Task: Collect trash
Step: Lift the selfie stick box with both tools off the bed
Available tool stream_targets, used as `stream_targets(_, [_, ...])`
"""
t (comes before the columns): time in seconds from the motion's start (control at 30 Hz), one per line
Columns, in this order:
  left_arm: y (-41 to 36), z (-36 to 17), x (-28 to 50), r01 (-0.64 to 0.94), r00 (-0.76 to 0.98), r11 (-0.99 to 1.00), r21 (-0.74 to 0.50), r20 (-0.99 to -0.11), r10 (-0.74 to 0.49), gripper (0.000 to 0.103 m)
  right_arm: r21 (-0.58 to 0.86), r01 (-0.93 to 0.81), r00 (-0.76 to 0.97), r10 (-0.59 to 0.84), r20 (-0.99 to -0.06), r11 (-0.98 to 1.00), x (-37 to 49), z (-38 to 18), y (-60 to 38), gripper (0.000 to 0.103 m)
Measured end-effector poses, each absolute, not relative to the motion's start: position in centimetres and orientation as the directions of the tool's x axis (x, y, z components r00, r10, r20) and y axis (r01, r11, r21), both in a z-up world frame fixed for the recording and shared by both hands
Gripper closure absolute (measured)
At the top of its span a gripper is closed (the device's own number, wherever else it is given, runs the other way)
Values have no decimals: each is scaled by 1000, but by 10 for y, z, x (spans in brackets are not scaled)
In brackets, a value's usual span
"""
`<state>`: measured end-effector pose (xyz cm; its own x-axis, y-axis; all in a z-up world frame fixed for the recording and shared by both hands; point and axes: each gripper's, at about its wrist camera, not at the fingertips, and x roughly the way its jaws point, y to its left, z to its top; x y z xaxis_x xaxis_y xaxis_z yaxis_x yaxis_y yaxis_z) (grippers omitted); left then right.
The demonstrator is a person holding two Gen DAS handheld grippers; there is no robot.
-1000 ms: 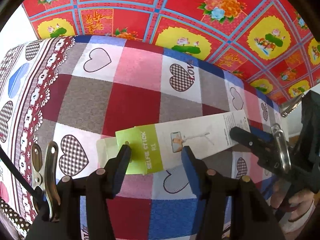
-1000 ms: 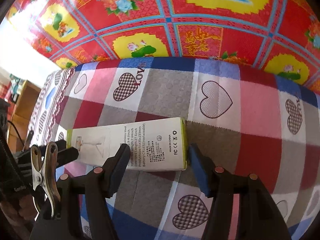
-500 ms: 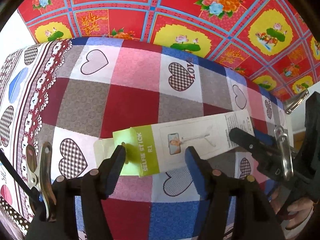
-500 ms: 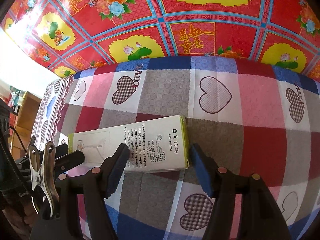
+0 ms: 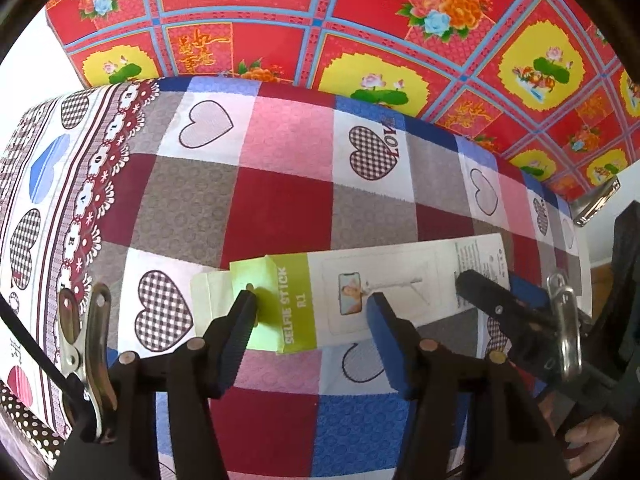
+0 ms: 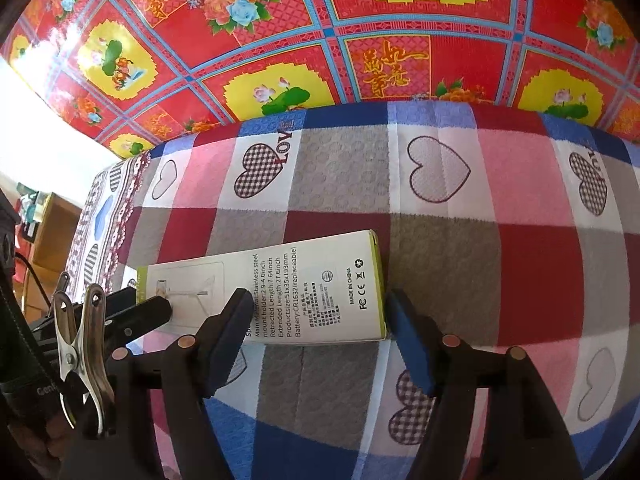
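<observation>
A long white selfie-stick box [image 5: 400, 276] with a green end lies flat on the checked heart tablecloth [image 5: 280, 208]. My left gripper [image 5: 312, 320] hovers over the green end with its jaws closing; both fingers overlap the box lengthwise and neither pad presses on it. In the right wrist view the box [image 6: 320, 276] shows its printed end. My right gripper [image 6: 316, 320] is open over that end, with the right finger just past the box's edge. Each gripper appears in the other's view: the right gripper [image 5: 480, 292] and the left gripper [image 6: 140, 312].
Beyond the table's far edge lies a red and yellow flowered covering [image 6: 320, 40]. The cloth's lace border [image 5: 92, 184] hangs over the left side. Wooden furniture [image 6: 52, 232] stands beyond the table's left end. A person's hand [image 5: 592, 436] holds the right gripper.
The right jaws have spread a little wider over the box's printed end. The left jaws widened, then narrowed again. The box and both hands have stayed about where they were.
</observation>
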<state>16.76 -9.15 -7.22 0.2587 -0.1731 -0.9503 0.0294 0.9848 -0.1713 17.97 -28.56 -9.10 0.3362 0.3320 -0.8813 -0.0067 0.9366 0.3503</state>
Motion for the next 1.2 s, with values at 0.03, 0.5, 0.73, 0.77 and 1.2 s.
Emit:
stream_targets(0.03, [-91, -71, 167, 29, 260, 985, -171, -950, -172, 43, 354, -1, 335, 334, -881, 935, 178, -91, -285, 33])
stream_targets(0.5, [-66, -51, 155, 24, 292, 985, -170, -941, -170, 43, 373, 31, 369, 336, -867, 927, 162, -74, -261, 33])
stream_targets(0.73, [-42, -40, 150, -10, 322, 984, -175, -932, -163, 43, 376, 21, 380, 340, -860, 927, 159, -64, -240, 33])
stream_targets(0.77, [-38, -39, 149, -14, 324, 984, -176, -932, -162, 43, 376, 18, 381, 341, -859, 926, 159, -62, -235, 33])
stream_targets(1.2, [35, -24, 135, -67, 358, 978, -198, -920, -162, 44, 364, -30, 393, 346, -852, 931, 154, -38, -166, 33])
